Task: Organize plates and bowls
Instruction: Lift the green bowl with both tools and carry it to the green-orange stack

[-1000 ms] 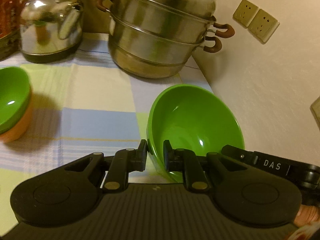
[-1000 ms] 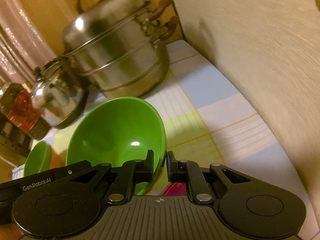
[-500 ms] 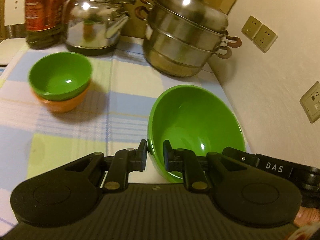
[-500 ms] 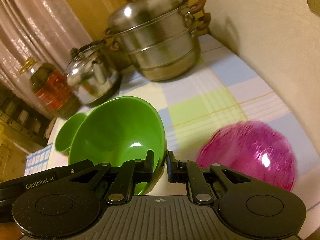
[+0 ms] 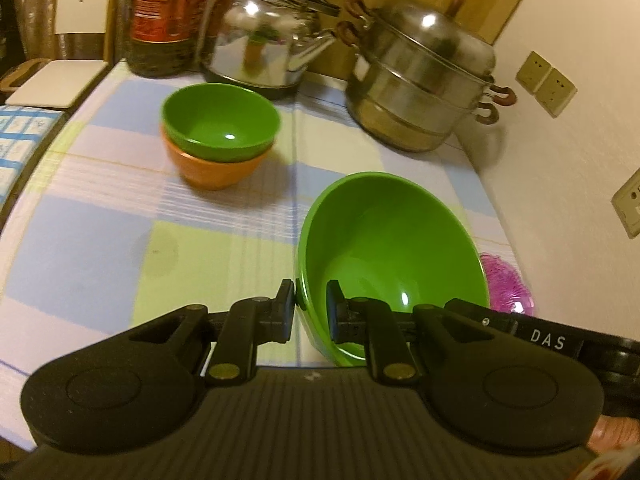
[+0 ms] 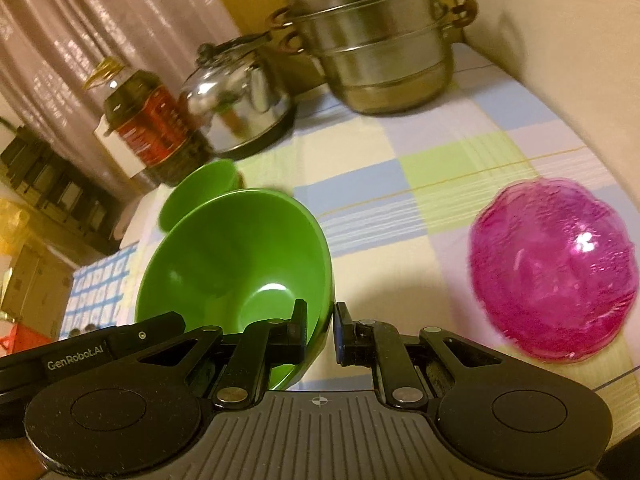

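Both claws pinch the big green bowl (image 5: 392, 256) by its rim, the left claw (image 5: 311, 306) on one side and the right claw (image 6: 320, 330) on the other, above the worktop (image 5: 100, 240). The stack of small bowls (image 5: 220, 136) sits ahead and to the left, nearer the left claw.

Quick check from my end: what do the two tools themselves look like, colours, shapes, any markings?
Both are matte black. The left tool and right tool each have two flat fingers on linkage arms with brass-coloured pivot pins, round discs either side and a ribbed grey body. The left tool reads "GenRobot.AI", the right one "DAS". No cables or sleeves show.
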